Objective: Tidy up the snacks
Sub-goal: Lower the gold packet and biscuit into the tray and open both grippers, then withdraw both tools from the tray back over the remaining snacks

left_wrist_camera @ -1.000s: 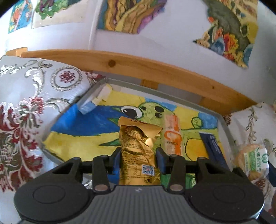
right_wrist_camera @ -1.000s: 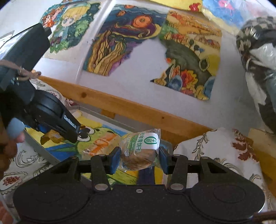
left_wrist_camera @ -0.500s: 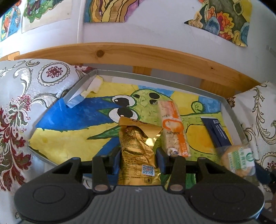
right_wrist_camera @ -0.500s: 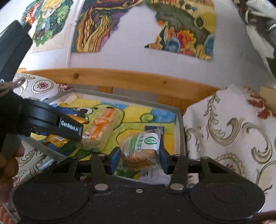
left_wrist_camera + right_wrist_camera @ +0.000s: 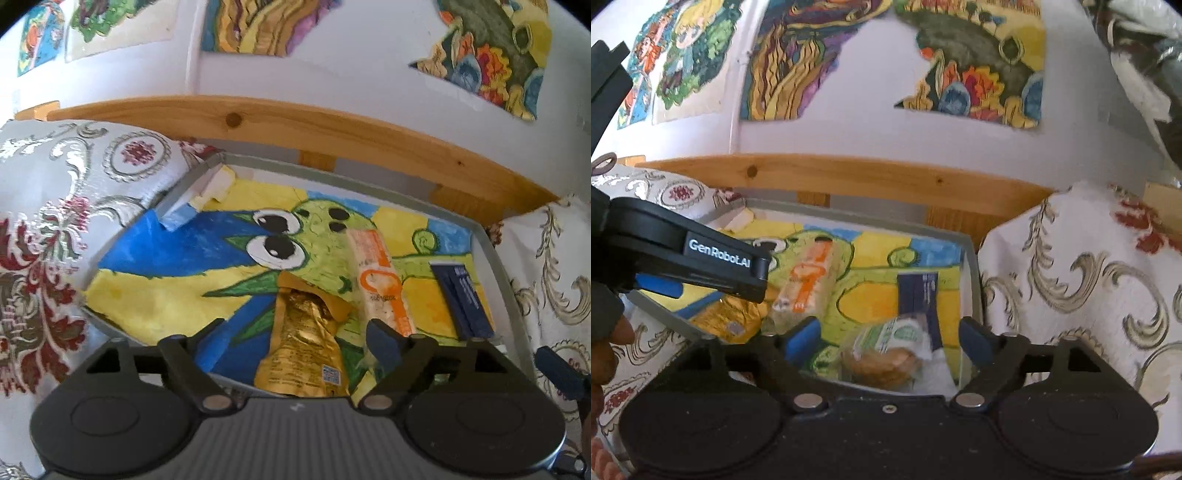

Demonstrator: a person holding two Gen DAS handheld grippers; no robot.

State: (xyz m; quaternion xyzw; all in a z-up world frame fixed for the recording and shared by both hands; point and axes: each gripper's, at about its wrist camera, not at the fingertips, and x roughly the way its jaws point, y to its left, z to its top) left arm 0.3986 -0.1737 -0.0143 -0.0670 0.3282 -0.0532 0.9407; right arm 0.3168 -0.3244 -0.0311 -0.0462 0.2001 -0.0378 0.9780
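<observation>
While both grippers stood wide: left gripper (image 5: 299, 341) straddled gold packet (image 5: 303, 347), right gripper (image 5: 884, 341) straddled biscuit pack (image 5: 886, 354); each snack lay loose in grey tray (image 5: 971, 273), untouched by fingers.

Your left gripper's body hides the gold packet's (image 5: 303, 347) bottom edge. In the right wrist view, the biscuit pack (image 5: 886, 354) is motion-blurred, its label unreadable, and your hand (image 5: 605, 354) is cropped at the left edge.
</observation>
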